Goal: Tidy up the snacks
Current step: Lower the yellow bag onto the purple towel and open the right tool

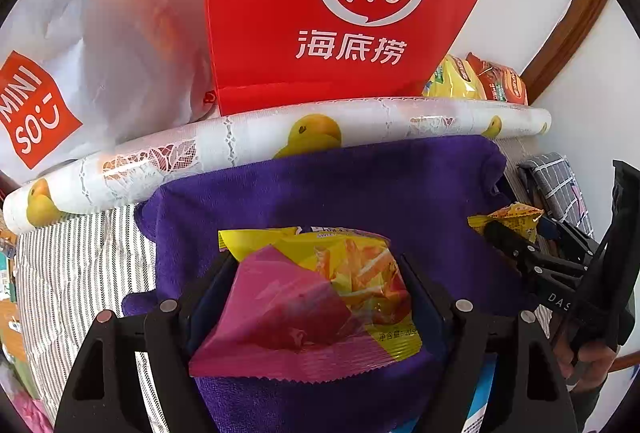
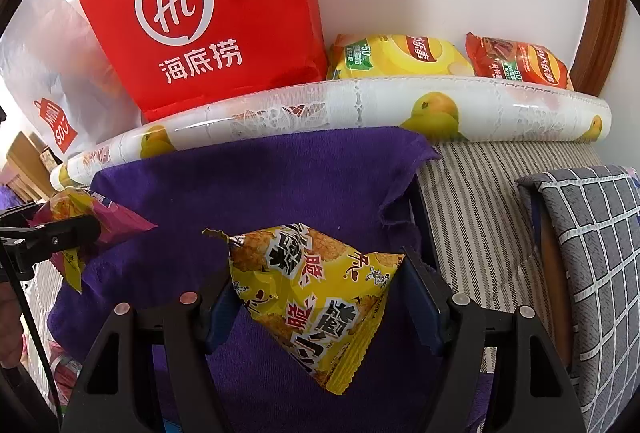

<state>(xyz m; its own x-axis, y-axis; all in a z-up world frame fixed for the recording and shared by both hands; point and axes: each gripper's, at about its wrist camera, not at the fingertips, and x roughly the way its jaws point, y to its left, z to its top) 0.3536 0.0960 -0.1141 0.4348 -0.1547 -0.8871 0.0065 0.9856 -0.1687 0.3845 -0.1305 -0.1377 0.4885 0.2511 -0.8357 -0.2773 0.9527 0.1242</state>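
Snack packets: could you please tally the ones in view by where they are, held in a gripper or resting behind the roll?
Held in a gripper: 2, the yellow-and-pink packet in the left gripper and the yellow packet in the right gripper
Behind the duck-print roll: 2, a yellow chip bag and a red chip bag
Total: 4
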